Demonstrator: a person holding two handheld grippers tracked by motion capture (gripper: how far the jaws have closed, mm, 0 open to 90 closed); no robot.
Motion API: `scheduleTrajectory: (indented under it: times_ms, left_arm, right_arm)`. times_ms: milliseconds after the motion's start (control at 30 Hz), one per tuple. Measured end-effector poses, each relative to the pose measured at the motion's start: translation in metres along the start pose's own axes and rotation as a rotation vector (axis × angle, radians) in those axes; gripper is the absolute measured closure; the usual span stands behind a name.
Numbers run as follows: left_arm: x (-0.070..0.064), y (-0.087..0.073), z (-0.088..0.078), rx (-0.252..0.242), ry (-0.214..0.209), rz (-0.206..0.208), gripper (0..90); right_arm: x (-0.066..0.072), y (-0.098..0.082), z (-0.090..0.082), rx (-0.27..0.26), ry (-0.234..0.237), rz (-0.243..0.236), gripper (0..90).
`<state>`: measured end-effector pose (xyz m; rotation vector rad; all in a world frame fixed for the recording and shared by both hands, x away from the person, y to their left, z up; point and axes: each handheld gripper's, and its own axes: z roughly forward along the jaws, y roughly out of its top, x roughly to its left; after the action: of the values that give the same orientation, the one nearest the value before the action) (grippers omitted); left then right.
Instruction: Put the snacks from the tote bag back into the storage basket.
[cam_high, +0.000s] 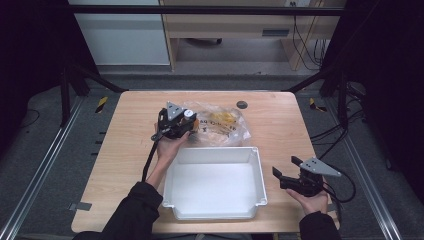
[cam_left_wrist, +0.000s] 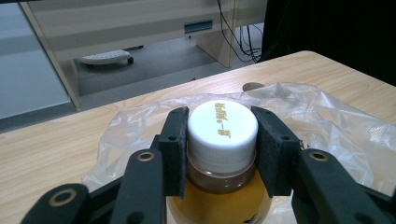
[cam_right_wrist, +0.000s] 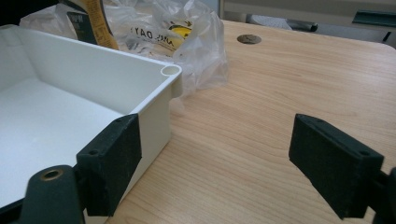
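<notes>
A light wooden table with rounded corners fills the middle of the high view, standing on grey floor between metal rails. Near its upper edge, right of centre, sits a small round dark disc set in the wood. Just below that disc, in the upper middle of the tabletop, a crumpled clear plastic bag lies on the wood, with yellow things showing through it. Touching the bag's lower edge, a white rectangular tub rests on the lower middle of the table, its inside bare. The wood at the left and at the far right is bare.
</notes>
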<state>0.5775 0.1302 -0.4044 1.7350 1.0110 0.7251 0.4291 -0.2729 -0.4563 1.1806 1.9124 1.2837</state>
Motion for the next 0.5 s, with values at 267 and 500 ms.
scheduleTrajectory:
  times_ms: [267,500]
  left_arm:
    - [0.0027,0.0008,-0.0021,0.004,0.003,-0.019,58.9]
    - [0.0046,0.0052,-0.0084,-0.035,0.012,-0.036,58.9]
  right_arm:
    - [-0.0006,-0.0004,0.0006,0.006,-0.003,0.002,14.9]
    - [-0.0007,-0.0005,0.0004,0.004,-0.005,0.001,14.7]
